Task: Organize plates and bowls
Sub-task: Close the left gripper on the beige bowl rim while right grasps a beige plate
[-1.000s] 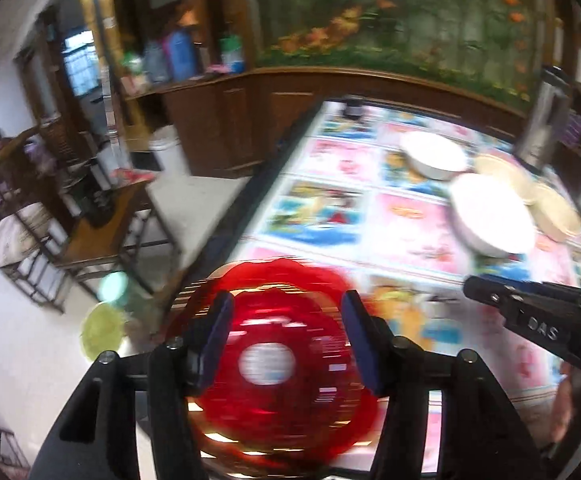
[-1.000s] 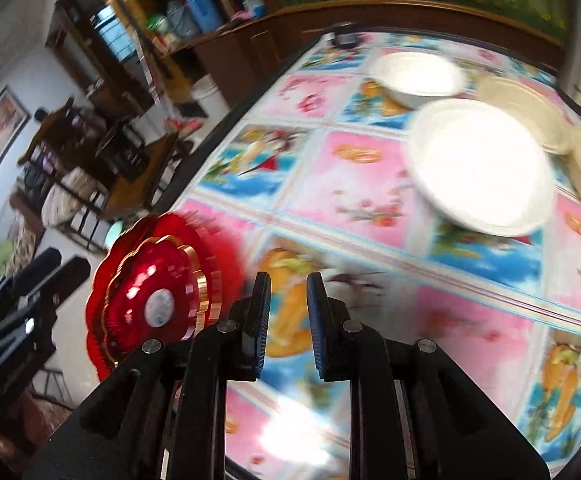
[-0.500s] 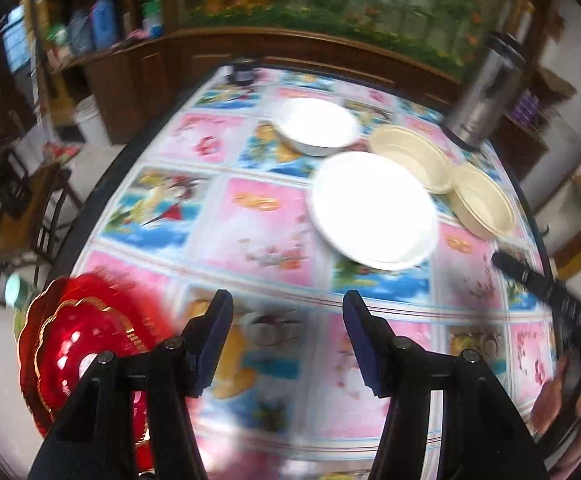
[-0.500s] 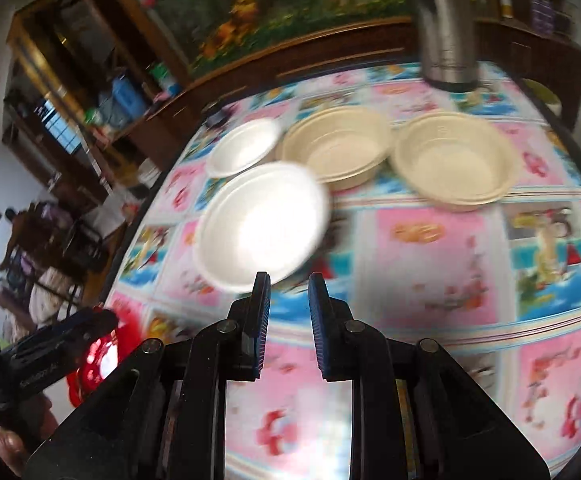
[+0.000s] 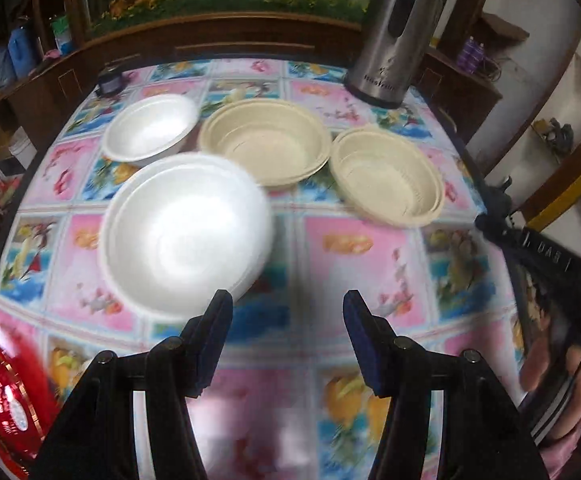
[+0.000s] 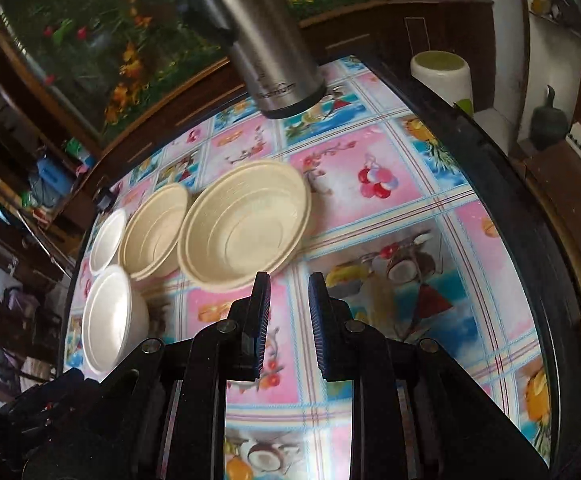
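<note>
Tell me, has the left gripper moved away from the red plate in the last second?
Yes. The left gripper swung right: the red plate, earlier between its fingers, now sits at the view's lower left corner, with bare tablecloth ahead.

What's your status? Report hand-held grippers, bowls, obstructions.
Left hand-held gripper open, empty. Right hand-held gripper narrow, empty. Two white bowls, two beige bowls unstacked. Steel flask behind.

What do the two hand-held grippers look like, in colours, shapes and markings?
The left gripper and the right gripper are both black, with angular linkage arms, round pivot bolts and two flat fingers carrying ribbed blue pads. Seen from the left wrist, the right gripper's body bears white letters. A pink sleeve shows behind it.
</note>
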The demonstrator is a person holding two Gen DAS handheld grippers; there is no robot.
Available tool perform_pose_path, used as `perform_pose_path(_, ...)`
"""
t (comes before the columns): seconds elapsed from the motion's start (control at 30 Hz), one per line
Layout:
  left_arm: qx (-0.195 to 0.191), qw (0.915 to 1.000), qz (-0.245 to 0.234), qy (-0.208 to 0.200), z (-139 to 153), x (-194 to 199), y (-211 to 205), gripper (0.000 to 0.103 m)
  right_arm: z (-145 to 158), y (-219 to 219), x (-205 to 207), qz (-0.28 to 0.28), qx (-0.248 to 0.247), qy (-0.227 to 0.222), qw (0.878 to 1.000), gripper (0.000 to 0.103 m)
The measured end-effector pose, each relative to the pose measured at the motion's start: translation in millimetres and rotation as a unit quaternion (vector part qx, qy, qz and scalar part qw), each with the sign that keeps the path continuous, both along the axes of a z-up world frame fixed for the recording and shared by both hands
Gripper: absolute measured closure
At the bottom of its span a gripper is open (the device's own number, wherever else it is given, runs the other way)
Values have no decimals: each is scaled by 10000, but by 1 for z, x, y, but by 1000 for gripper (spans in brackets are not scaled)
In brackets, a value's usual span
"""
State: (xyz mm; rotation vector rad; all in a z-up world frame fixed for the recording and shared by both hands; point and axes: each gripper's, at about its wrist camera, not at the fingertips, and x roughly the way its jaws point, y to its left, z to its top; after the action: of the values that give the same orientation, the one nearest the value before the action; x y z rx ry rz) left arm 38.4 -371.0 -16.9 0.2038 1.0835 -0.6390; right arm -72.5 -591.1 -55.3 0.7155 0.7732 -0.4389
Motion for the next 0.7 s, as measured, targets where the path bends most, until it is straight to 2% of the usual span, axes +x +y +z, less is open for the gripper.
perform_pose_path(0.1,-199,9985,113,506,-9,14,-26,42,-8,-19,7,-19,284,-163,9995,84)
perform_pose_path(0.17,-349,9946,284,932,-18,25,-40,42,-13,-29,15,38,452,-250,9987,84)
perform_pose_path(0.27,-492,9885,618,1289,-27,37,-52,42,-19,-36,28,97,707,-403,9966,84)
perform_pose_path(0.43,-397,9843,985,1411,-39,51,-61,42,-22,-50,37,23,783,-440,9960,84)
perform_pose_path(0.5,-477,9812,1087,1518,-42,55,-63,42,-26,-55,34,-24,813,-459,9956,84)
perform_pose_path(0.7,-712,9767,1022,1750,-47,59,-78,41,-34,-62,32,-70,1008,-559,9933,82)
